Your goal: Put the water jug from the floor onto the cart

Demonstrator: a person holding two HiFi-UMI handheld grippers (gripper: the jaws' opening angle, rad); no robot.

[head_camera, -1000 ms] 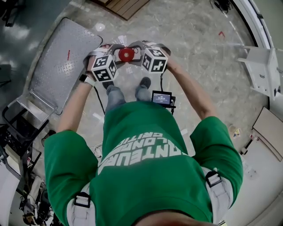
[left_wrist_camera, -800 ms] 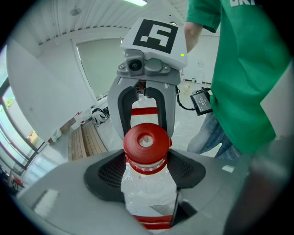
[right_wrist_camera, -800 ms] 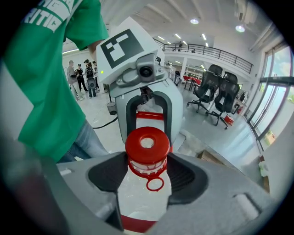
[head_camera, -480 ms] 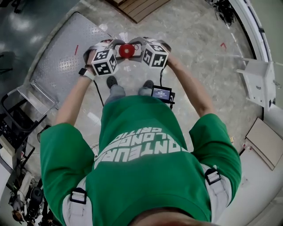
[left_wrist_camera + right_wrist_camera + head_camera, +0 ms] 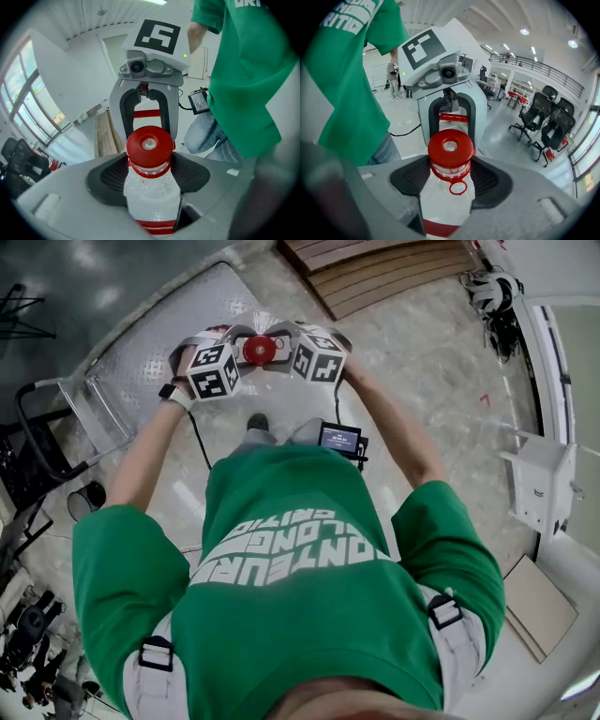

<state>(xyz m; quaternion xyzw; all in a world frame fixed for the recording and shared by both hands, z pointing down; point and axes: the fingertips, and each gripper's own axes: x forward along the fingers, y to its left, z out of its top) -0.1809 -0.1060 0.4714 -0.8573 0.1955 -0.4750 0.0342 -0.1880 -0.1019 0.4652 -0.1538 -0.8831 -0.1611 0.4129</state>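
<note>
The water jug is clear plastic with a red cap (image 5: 260,350) and hangs between my two grippers, its body hidden beneath them. In the head view my left gripper (image 5: 236,351) and right gripper (image 5: 286,346) face each other across the jug's neck, over the near edge of the cart's grey checker-plate deck (image 5: 155,352). The left gripper view shows the cap (image 5: 149,145) and clear neck held in my left gripper (image 5: 151,185), with the other gripper's marker cube (image 5: 158,37) beyond. My right gripper (image 5: 450,187) clasps the same neck under the cap (image 5: 450,148).
The cart's tubular handle (image 5: 52,432) stands at the left. A wooden pallet (image 5: 394,268) lies at the top. A small screen device (image 5: 339,439) hangs by a cable at the person's knees. A white stand (image 5: 544,484) is at the right. Office chairs (image 5: 546,124) stand far off.
The person has stepped toward the cart with the jug held in both grippers. The jug was over bare floor beside the deck and now hangs over the deck's edge.
</note>
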